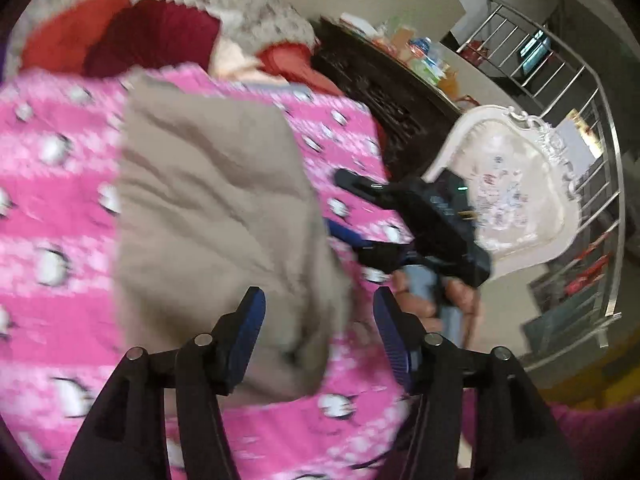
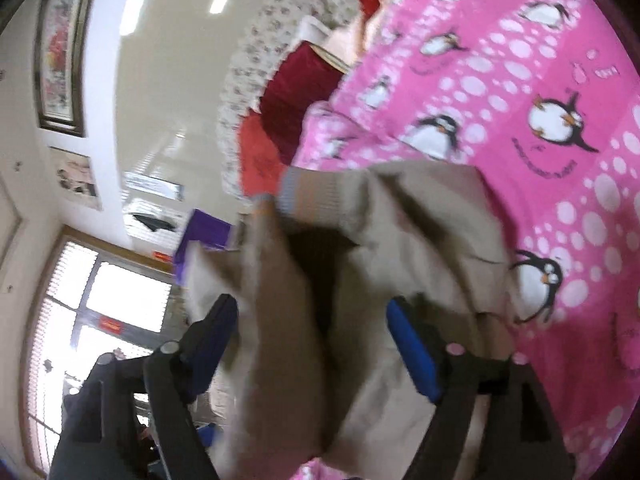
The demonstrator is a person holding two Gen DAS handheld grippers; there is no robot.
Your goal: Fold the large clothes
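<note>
A beige garment (image 1: pixel 216 216) lies folded on a pink penguin-print blanket (image 1: pixel 52 200). In the left wrist view my left gripper (image 1: pixel 320 332) hovers open over the garment's near edge, and cloth shows between its blue pads (image 1: pixel 252 328) without being pinched. To its right, my right gripper (image 1: pixel 344 208) sits at the garment's right edge with a hand behind it. In the right wrist view the right gripper (image 2: pixel 316 344) stands open, a bunched fold of the beige garment (image 2: pixel 400 216) rising between its fingers (image 2: pixel 412 348). The garment's ribbed cuff (image 2: pixel 304 196) points away.
Red cushions (image 1: pixel 132 36) and a floral cover (image 1: pixel 248 4) lie beyond the blanket (image 2: pixel 540 80). A dark carved cabinet (image 1: pixel 384 92) with clutter, a white ornate chair (image 1: pixel 512 184) and a steel railing (image 1: pixel 600 160) stand to the right. A window (image 2: pixel 100 320) and framed pictures (image 2: pixel 64 52) are on the far walls.
</note>
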